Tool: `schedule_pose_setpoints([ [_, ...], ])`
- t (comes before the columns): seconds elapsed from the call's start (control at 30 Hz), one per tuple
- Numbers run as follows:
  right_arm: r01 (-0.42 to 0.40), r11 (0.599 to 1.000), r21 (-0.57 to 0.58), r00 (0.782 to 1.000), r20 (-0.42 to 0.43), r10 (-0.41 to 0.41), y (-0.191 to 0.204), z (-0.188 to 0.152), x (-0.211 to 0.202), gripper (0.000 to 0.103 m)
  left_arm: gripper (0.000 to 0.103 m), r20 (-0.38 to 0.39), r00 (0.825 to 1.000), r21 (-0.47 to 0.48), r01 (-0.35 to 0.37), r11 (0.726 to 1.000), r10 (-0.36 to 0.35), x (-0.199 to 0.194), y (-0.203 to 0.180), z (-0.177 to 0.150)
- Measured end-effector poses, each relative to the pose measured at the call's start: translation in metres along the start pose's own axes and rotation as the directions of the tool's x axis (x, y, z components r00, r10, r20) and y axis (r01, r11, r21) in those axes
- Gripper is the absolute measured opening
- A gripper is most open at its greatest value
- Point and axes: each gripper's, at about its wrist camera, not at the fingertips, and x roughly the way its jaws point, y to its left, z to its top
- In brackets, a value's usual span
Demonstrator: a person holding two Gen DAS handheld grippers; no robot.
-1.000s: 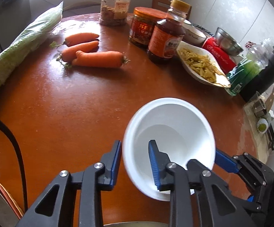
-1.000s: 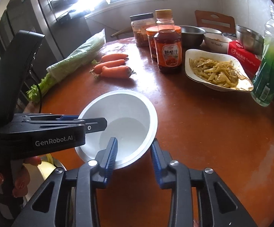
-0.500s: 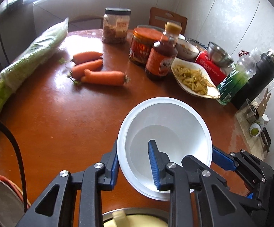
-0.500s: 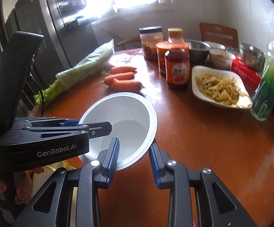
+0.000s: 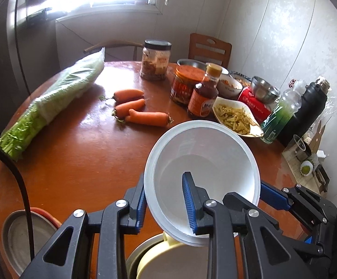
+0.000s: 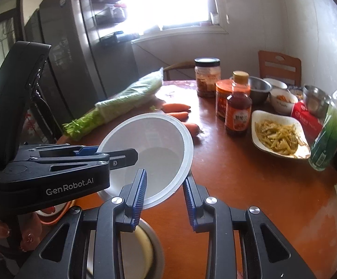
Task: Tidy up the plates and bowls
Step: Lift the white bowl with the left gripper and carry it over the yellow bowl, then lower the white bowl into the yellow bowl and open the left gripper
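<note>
Both grippers clamp the same white plastic bowl [image 5: 205,162] by its rim, 1 finger inside and 1 outside on each. Left gripper [image 5: 165,201] pinches the near-left wall; right gripper [image 6: 163,195] pinches the opposite near edge, and its blue pads [image 5: 274,195] show beyond the rim in the left view. The bowl hangs clear of the round wooden table [image 5: 75,158], tilted with its mouth towards the cameras, and it is empty.

Directly below and slightly nearer than the bowl sits a pale yellow bowl [image 5: 159,262] nested in a steel dish [image 6: 154,244]. That vertical relation decides the next move, probably a stacking: the white bowl lies above and a little beyond the yellow one, so it would need levelling and drawing back before going down. Neither hand is clearly nearer, since both share the load.

Farther off, a white serving dish [image 6: 259,125] holds yellowish shredded vegetables. A small white bowl [image 5: 228,88] holds something orange; 1 steel bowl [image 5: 265,91] rests on a red box [image 5: 254,107].
</note>
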Motion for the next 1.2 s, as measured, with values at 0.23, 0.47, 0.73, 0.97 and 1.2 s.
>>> schedule_pose_setpoints([
  [0.23, -0.004, 1.0, -0.025, 0.999, 0.034, 0.005, 0.024, 0.002, -0.022, 0.033, 0.029, 0.038, 0.999, 0.006, -0.008, 1.0, 0.007, -0.03, 0.004, -0.009],
  [0.47, -0.004, 0.999, -0.044, 0.998, 0.068, 0.007, 0.043, -0.003, -0.043, 0.033, 0.029, 0.079, 0.997, 0.016, -0.004, 1.0, 0.003, -0.057, 0.005, -0.021],
  [0.73, 0.002, 0.998, -0.056, 0.995, 0.096, 0.004, 0.056, -0.011, -0.067, 0.033, 0.029, 0.108, 0.994, 0.024, 0.006, 1.0, -0.009, -0.081, 0.002, -0.037],
  [0.97, 0.001, 0.998, -0.064, 0.995, 0.101, 0.005, 0.063, -0.027, -0.081, 0.033, 0.029, 0.117, 0.993, 0.027, 0.002, 1.0, -0.005, -0.091, -0.003, -0.056],
  [1.2, 0.001, 0.998, -0.066, 0.996, 0.094, 0.005, 0.067, -0.043, -0.086, 0.033, 0.029, 0.119, 0.993, 0.018, 0.006, 1.0, -0.008, -0.096, -0.004, -0.075],
])
